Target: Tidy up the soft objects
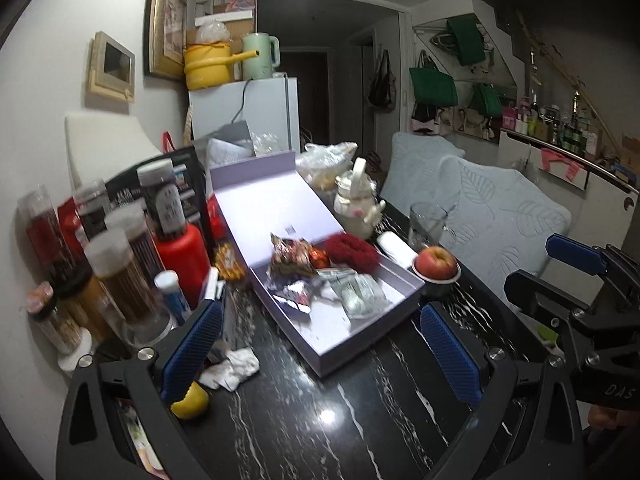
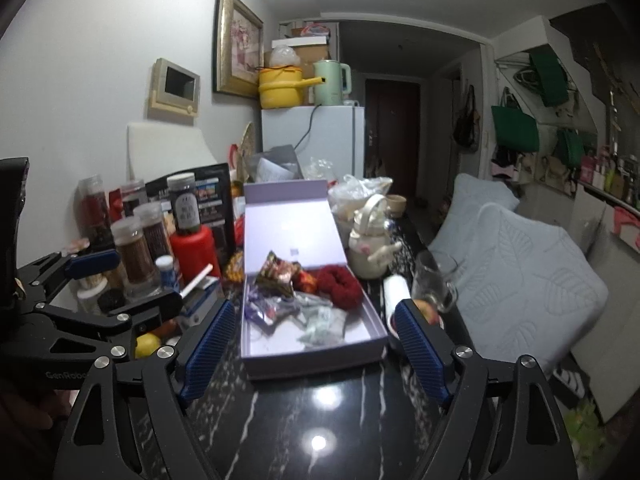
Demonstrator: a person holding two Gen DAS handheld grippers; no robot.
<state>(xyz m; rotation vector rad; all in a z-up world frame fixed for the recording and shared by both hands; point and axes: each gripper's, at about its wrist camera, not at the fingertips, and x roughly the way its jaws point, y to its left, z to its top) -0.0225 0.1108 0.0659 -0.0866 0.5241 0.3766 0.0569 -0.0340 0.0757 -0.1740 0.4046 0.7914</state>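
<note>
Both grippers are empty with jaws apart: left gripper (image 1: pixel 320 344), right gripper (image 2: pixel 310 348). The soft red scrunchie (image 1: pixel 352 252) and crinkled packets (image 1: pixel 352 292) lie inside the open lavender box (image 1: pixel 400 280) on the table (image 1: pixel 320 420). Judged next: approach low, centre each soft item between the pads, close gently.

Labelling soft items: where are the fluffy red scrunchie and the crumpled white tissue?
fluffy red scrunchie (image 1: pixel 352 251), left wrist view, its fuzzy top
crumpled white tissue (image 1: pixel 234 368), left wrist view, its middle fold

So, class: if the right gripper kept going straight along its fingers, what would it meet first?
Most likely the near wall of the open lilac box, which sits centred between the open right gripper fingers; depth is uncertain.
</note>
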